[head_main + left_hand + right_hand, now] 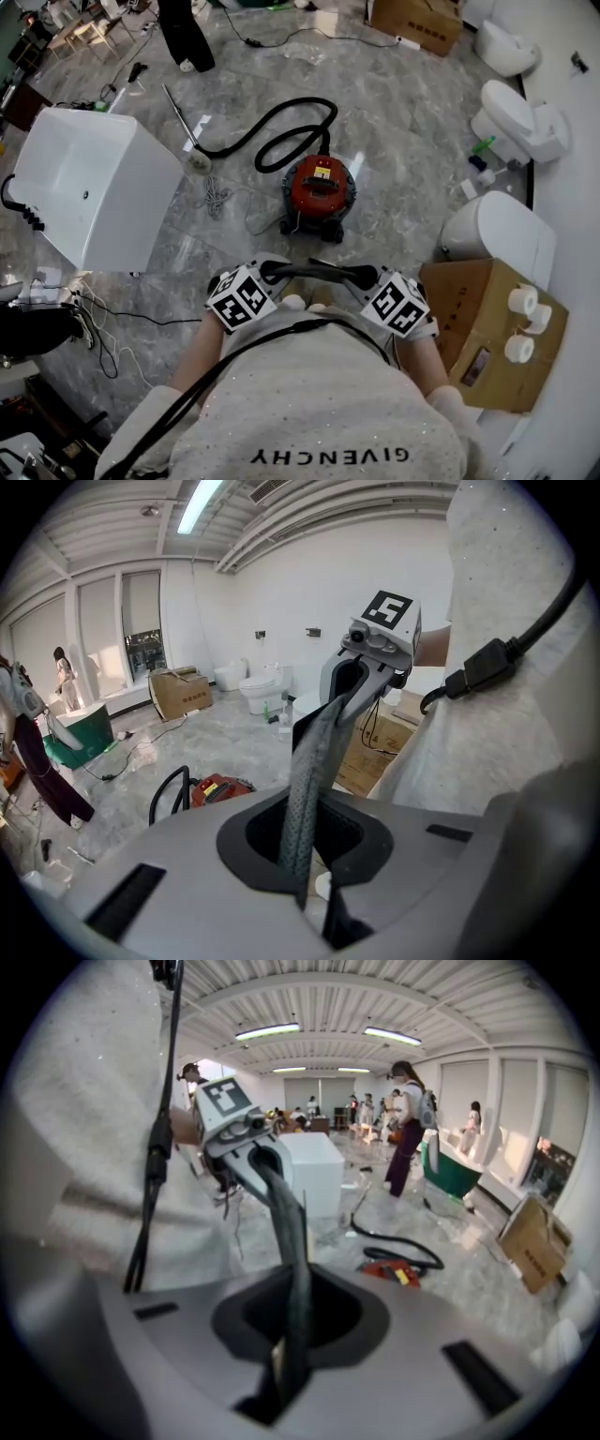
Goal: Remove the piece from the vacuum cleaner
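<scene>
1. This is a big open hall laid out with bathroom fittings, more a showroom or test floor than a home. It has a grey marbled tile floor (394,112), a ribbed white ceiling (319,997) and long strip lights (267,1031).
2. In the head view, white ceramic toilets (520,122) stand from one to three o'clock, and a white boxy tub (89,187) at ten.
3. Brown cardboard boxes (487,328) and loose black cables (94,319) lie about, and several people (403,1129) stand around.
</scene>
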A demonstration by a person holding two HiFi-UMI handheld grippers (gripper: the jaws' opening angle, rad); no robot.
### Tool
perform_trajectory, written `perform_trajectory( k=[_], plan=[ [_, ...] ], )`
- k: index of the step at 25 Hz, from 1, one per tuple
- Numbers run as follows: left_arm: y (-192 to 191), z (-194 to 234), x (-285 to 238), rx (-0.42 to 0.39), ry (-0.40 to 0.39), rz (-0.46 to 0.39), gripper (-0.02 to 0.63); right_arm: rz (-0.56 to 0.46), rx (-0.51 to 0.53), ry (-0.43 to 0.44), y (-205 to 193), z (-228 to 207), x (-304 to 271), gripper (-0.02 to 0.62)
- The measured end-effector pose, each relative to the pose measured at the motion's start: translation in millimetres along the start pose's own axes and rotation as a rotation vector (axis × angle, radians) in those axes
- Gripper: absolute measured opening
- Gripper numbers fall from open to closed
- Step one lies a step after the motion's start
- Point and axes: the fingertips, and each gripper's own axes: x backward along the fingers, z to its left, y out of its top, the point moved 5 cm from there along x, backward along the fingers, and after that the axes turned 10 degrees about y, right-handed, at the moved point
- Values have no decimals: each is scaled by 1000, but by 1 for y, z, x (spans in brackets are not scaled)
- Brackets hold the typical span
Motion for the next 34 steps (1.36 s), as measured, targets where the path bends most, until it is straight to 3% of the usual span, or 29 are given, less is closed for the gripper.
perform_trajectory(
  k=[34],
  plan=[
    [0, -6, -17, 17, -52, 28, 32, 40, -9, 12, -18, -4, 0, 37]
  ],
)
